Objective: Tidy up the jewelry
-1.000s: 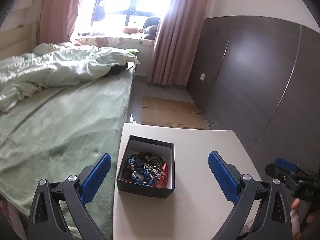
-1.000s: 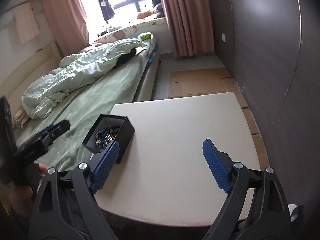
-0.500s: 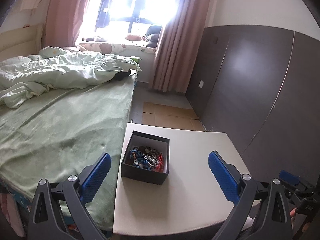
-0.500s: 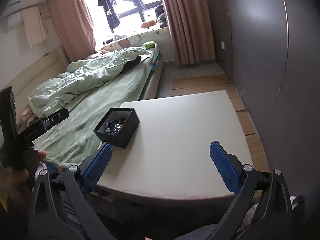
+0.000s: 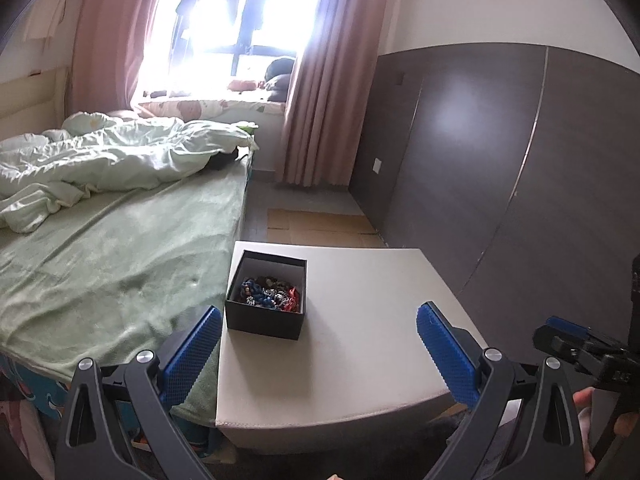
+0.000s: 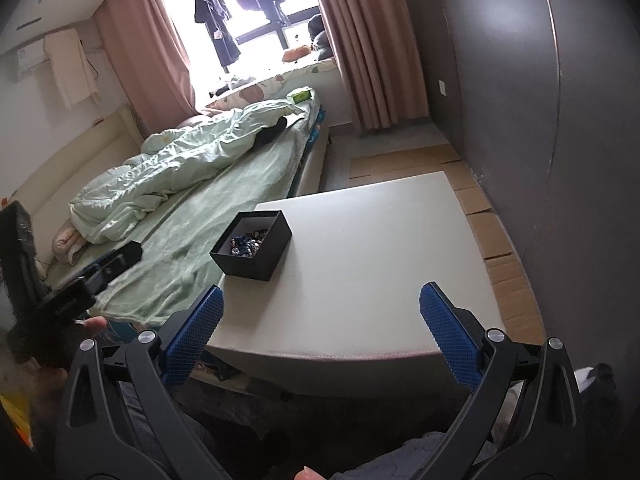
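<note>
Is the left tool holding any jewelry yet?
No. The left tool is open with nothing between its blue pads, and the jewelry lies in the black box on the table.

Open black box (image 5: 265, 305) holds what look like tangled beaded jewelry (image 5: 269, 294).
</note>
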